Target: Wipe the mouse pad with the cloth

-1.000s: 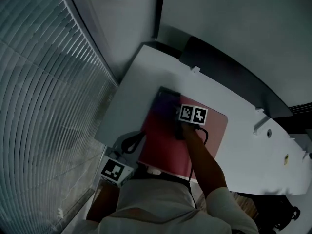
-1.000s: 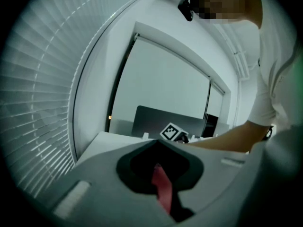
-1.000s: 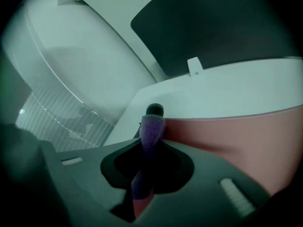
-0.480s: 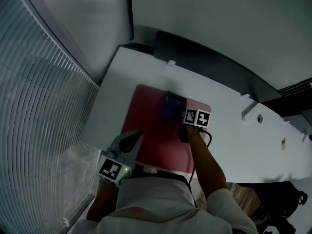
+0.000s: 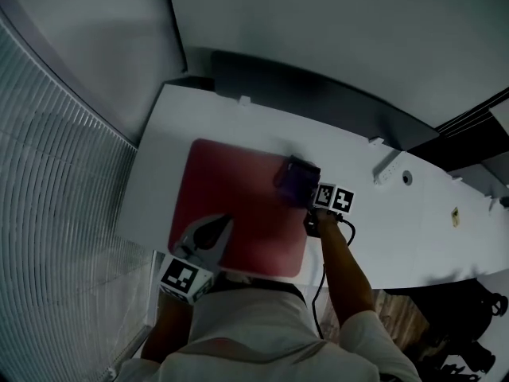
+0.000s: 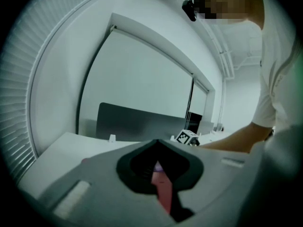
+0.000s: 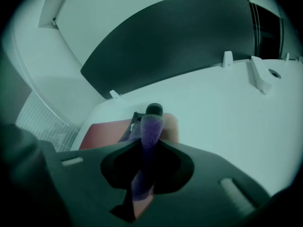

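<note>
The mouse pad is bare over its left and middle, so a pass across those parts is open. On its far-right corner sits the bunched purple cloth, pinched in the right gripper; the forearm crosses just right of the pad's near-right corner. The left gripper, jaws close together, overhangs the pad's near-left part. Left of the pad, a free strip of white desk runs to the desk's edge, with blinds beyond. Behind the pad, a free band of desk ends at a dark panel with small white clips at its foot. Right of the pad, the desk is open up to a white fitting and a round hole.
</note>
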The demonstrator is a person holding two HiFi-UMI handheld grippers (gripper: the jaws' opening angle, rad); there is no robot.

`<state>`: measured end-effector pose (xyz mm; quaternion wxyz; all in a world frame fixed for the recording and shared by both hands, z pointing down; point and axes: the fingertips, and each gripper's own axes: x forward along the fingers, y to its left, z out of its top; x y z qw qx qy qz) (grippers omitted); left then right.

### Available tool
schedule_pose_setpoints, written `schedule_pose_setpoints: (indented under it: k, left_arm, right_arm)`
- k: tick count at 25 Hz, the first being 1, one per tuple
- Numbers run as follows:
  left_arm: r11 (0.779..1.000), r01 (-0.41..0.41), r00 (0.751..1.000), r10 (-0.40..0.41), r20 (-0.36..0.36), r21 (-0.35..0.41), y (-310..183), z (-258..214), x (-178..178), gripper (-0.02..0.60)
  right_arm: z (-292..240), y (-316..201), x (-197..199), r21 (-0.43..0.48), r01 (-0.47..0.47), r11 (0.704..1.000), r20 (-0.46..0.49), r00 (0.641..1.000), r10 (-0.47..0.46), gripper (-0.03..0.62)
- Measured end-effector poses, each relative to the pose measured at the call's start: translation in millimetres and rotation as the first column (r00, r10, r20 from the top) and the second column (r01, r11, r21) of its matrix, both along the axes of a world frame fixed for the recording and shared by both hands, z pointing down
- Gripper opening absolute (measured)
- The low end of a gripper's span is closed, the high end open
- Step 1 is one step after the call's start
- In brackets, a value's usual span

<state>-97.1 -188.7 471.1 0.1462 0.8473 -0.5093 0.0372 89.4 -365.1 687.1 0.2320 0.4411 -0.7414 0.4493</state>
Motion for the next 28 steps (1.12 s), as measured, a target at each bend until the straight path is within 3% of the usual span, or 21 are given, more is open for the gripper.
schedule_pose_setpoints:
  k: [7, 12, 18, 22, 28]
  left_arm:
    - [1.0, -0.019, 1.0, 0.019, 0.013, 0.004, 2.2, -2.4, 24.4, 0.002]
    - [1.0, -0.003, 1.0, 0.003, 0.005, 0.003, 6.8, -6.9, 19.8, 0.002]
    - [0.999, 0.049, 0.999, -0.049, 0.003, -0.005, 16.0, -8.5, -13.4, 0.002]
    - [0.996, 0.087, 0.996, -0.087, 0.004, -0.006, 24.5, -4.7, -45.9, 0.002]
    - [0.985, 0.174, 0.985, -0.174, 0.001, -0.016, 41.5, -3.3, -105.4, 0.002]
  right_arm:
    - [-5.3, -5.4, 69.7, 0.02, -0.083, 0.996, -0.033, 0.996, 0.084, 0.049]
    - [-38.8, 10.9, 58.5, 0.1, -0.031, 0.995, -0.004, 0.999, 0.032, 0.049]
    - [-101.4, 56.5, -30.8, 0.225, 0.082, 0.971, 0.173, 0.977, -0.122, 0.049]
    - [-112.6, 89.4, -118.5, 0.219, 0.196, 0.956, 0.288, 0.923, -0.255, 0.049]
    - [-115.0, 113.9, -249.0, 0.2, 0.373, 0.906, 0.356, 0.834, -0.421, 0.049]
